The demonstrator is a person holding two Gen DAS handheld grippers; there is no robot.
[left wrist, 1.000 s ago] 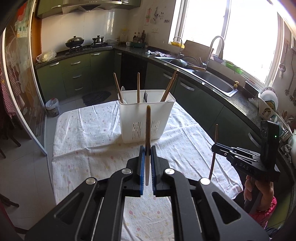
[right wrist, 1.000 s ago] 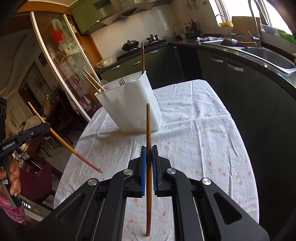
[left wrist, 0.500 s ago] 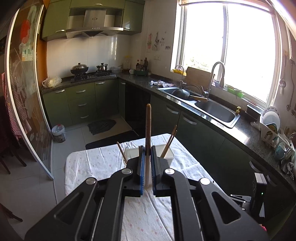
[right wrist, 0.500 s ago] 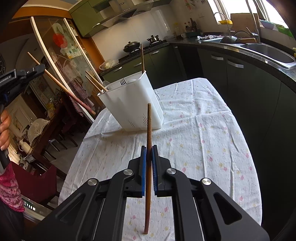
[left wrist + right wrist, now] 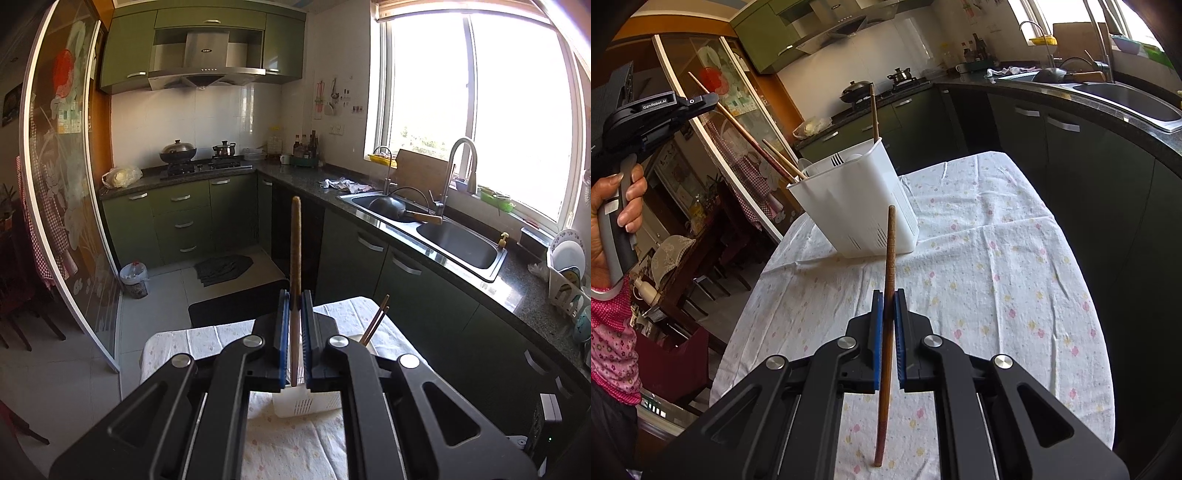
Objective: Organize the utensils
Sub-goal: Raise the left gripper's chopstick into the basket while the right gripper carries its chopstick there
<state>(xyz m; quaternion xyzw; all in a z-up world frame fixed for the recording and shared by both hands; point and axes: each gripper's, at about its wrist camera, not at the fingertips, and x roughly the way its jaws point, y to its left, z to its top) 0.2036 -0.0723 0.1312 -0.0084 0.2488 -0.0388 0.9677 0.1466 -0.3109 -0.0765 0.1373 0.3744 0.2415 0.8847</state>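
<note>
Your left gripper (image 5: 295,332) is clenched on a wooden chopstick (image 5: 295,258), held upright above the white utensil caddy (image 5: 857,206). Your right gripper (image 5: 888,332) is clenched on a second chopstick (image 5: 888,280), held near the caddy over the cloth-covered desk (image 5: 997,258). The caddy stands on the desk and holds several chopsticks (image 5: 783,162) and a fork (image 5: 836,159).
</note>
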